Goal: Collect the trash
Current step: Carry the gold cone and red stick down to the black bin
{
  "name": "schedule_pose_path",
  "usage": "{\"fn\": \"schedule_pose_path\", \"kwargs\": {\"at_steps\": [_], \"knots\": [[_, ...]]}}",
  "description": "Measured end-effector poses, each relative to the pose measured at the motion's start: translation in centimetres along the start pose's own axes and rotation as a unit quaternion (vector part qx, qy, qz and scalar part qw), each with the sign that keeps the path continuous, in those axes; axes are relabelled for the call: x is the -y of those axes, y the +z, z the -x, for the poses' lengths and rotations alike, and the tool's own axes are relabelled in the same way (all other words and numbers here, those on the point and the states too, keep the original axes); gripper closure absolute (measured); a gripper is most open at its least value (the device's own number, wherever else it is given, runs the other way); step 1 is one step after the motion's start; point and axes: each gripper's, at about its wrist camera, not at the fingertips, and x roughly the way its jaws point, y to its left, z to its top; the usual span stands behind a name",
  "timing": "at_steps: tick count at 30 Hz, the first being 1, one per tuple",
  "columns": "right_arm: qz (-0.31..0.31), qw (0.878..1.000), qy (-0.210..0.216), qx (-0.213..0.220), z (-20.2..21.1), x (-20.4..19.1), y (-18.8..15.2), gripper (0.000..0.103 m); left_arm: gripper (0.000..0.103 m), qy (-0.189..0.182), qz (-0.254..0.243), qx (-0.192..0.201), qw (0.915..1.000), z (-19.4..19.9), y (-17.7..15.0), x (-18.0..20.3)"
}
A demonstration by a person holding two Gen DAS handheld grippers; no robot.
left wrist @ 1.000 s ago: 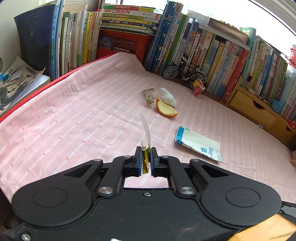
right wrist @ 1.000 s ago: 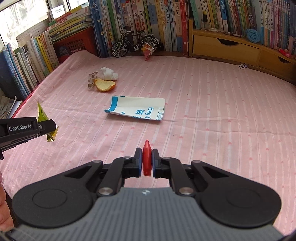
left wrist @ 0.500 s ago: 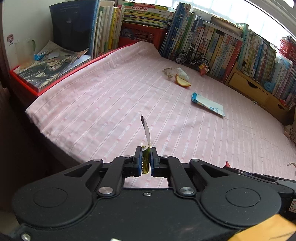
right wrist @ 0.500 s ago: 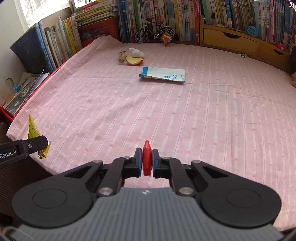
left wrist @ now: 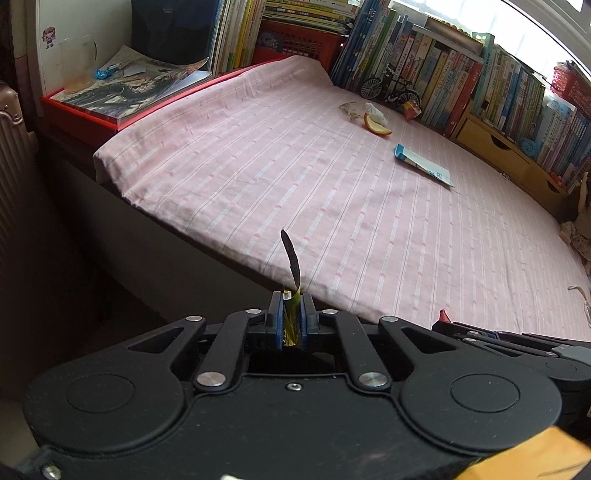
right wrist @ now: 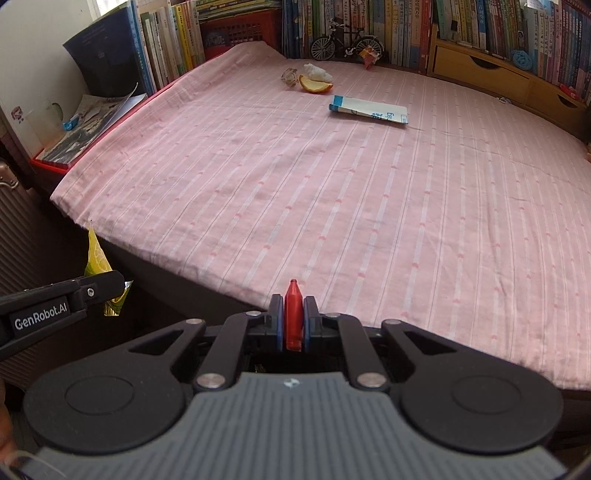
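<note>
The left gripper [left wrist: 290, 314] is clamped on a yellow foil wrapper [left wrist: 291, 317], a thin strip of which stands up above the pads and curls dark against the light; seen from the right wrist view, the same wrapper [right wrist: 96, 258] is held out past the near left corner of the bed, over the dark gap beside it. The right gripper [right wrist: 293, 317] is clenched on a small red piece of trash [right wrist: 293, 314], pinched upright between the blue pads, its pointed tip rising just above them; its tip [left wrist: 442, 314] is also seen in the left wrist view, at the near edge of the bed.

A pink striped sheet [right wrist: 332, 206] is spread over the bed; further trash is left lying on it near the far side: a blue-and-white paper bag [right wrist: 369, 110] lying flat, an orange peel [right wrist: 314, 85], a crumpled white tissue [right wrist: 317, 72] just behind the peel, and a crumpled clear wrapper [right wrist: 290, 76] just beside it on the left; a red-and-yellow wrapper [right wrist: 369, 55] is seen by a model bicycle [right wrist: 345, 42] at the foot of the books [right wrist: 406, 29] lined along the far edge. A suitcase [left wrist: 14, 177] stands at the left; magazines [left wrist: 129, 85] are stacked on a red box near the bed's left corner.
</note>
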Motion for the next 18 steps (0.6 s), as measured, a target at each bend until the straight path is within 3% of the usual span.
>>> {"fn": "schedule_pose_path", "kwargs": {"at_steps": [18], "knots": [[0.028, 0.998, 0.000, -0.047, -1.6, -2.6, -4.7, 0.089, 0.095, 0.000, 0.000, -0.066, 0.9979, -2.3, -6.1, -2.7]]}}
